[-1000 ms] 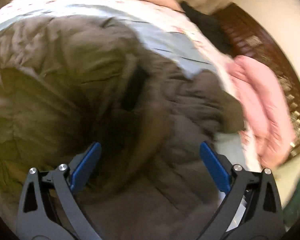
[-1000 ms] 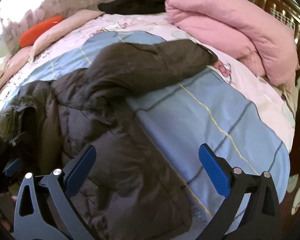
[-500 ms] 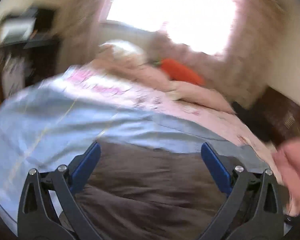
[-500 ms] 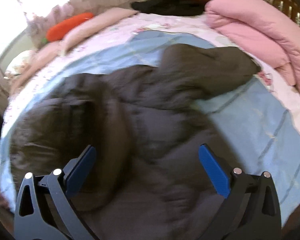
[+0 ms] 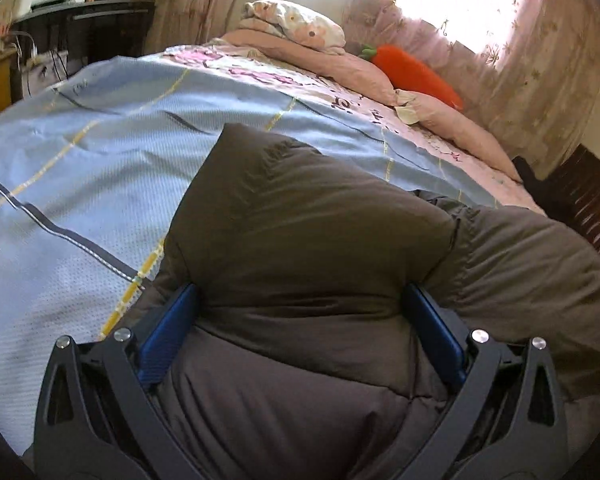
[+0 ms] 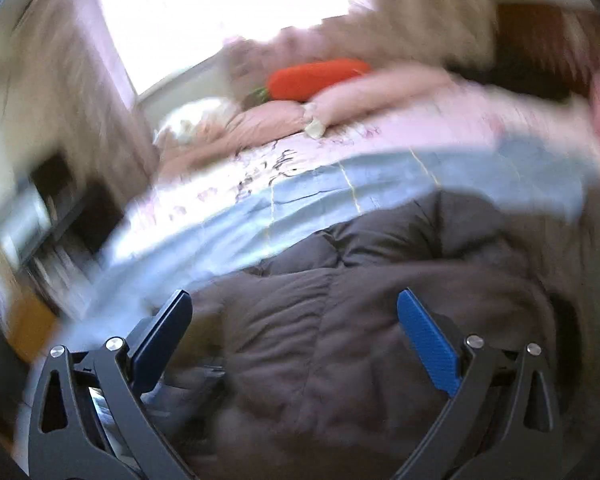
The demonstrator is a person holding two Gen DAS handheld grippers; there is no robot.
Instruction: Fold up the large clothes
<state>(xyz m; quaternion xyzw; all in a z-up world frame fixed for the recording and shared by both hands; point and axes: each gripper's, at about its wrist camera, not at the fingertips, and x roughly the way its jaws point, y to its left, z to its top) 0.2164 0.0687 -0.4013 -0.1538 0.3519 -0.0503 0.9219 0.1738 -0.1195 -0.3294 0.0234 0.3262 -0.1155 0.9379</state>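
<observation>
Jacket (image 5: 320, 240): dark, puffy, lying on the blue sheet (image 5: 80, 168), 6 o'clock in both views.
Left gripper (image 5: 300, 312): fingers spread wide, a bulge of jacket between them.
Right gripper (image 6: 294, 316): fingers wide apart over jacket; view blurred.
Carrot (image 5: 416, 74): 1 o'clock.

Right wrist view: motion blur smears the window, curtains and dark furniture at left; the bedspread (image 6: 380, 176) print is unreadable. A pink shape at the right edge is cut off and unidentifiable. Left wrist view: the brown padded jacket (image 5: 320, 240) bulges between the jaws, hiding the bed beneath; its lower part and right sleeve (image 5: 540, 280) run past the frame.
</observation>
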